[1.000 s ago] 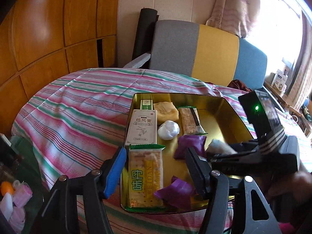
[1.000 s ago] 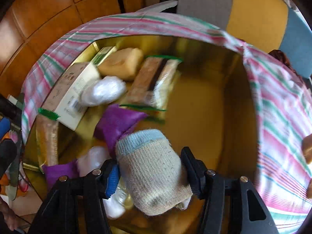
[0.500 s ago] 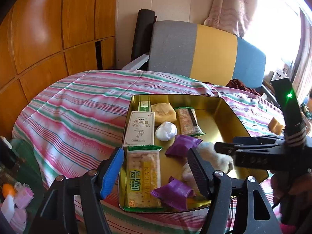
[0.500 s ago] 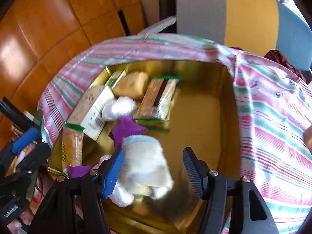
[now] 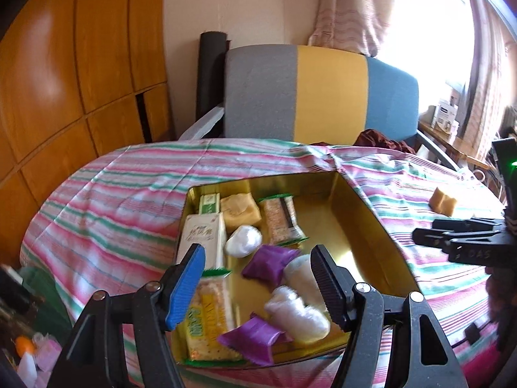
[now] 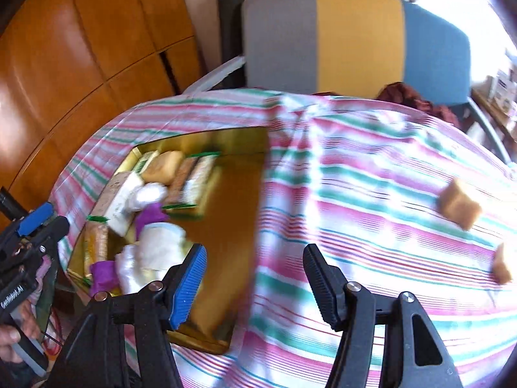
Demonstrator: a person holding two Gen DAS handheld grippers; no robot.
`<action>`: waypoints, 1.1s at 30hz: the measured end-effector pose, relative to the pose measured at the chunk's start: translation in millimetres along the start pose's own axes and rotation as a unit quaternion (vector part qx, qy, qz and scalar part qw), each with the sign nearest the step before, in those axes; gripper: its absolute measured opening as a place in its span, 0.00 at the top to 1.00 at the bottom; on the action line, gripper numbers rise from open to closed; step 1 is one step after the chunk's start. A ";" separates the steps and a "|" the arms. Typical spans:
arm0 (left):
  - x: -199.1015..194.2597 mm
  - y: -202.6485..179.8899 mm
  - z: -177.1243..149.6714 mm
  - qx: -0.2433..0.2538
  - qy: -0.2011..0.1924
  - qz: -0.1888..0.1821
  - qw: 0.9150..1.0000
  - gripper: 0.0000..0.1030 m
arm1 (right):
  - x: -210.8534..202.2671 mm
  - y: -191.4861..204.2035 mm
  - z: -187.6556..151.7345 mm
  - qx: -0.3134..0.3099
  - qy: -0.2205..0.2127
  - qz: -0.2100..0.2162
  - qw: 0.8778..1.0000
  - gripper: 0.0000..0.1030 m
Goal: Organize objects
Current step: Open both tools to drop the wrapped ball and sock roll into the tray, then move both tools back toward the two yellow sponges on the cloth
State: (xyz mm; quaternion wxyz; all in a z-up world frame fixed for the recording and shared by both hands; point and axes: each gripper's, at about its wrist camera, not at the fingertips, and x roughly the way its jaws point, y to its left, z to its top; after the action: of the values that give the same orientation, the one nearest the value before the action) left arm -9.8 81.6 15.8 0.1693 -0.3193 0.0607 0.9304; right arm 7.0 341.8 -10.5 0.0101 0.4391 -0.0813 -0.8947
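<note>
A gold tin [image 5: 362, 207] [image 6: 226, 194] sits on the striped tablecloth [image 5: 106, 203]. It holds a rolled beige sock [image 5: 303, 274] [image 6: 161, 242], purple packets [image 5: 269, 263], cracker packs [image 5: 210, 317], a white box [image 5: 202, 242], white wads [image 5: 242, 245] and a yellow cake [image 5: 240, 211]. My left gripper [image 5: 258, 286] is open and empty above the tin's near end. My right gripper [image 6: 255, 286] is open and empty over the cloth at the tin's right edge; it also shows in the left wrist view [image 5: 458, 239]. Two brown cakes [image 6: 458, 208] [image 6: 502, 266] lie on the cloth to the right.
A grey, yellow and blue chair [image 5: 320, 93] stands behind the table. Wooden panels [image 5: 64, 80] line the left wall. A dark red cloth [image 5: 381, 139] lies at the table's far edge. Small items [image 5: 26, 352] sit low at the left, off the table.
My right gripper opened, left the sock in the tin, and swung right over the tablecloth. The left gripper rose slightly and stayed open.
</note>
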 end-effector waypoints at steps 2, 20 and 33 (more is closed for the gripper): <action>1.4 -9.1 5.3 0.010 -0.003 -0.005 1.000 0.33 | -9.7 -21.8 -2.3 0.013 -0.006 -0.019 1.000 0.39; 26.3 -122.6 41.0 0.114 -0.010 -0.075 0.991 0.32 | -64.4 -241.3 -18.7 0.204 -0.028 -0.194 0.959 0.39; 60.8 -196.4 54.6 0.161 0.014 -0.103 0.981 0.32 | -61.0 -313.6 -49.5 0.331 -0.051 -0.208 0.919 0.39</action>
State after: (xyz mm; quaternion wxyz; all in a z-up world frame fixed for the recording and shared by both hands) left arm -16.6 294.1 20.5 0.3127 -0.3051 0.1789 0.8815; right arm 100.1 649.9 -40.8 -0.3262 0.3786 -0.2796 -0.8198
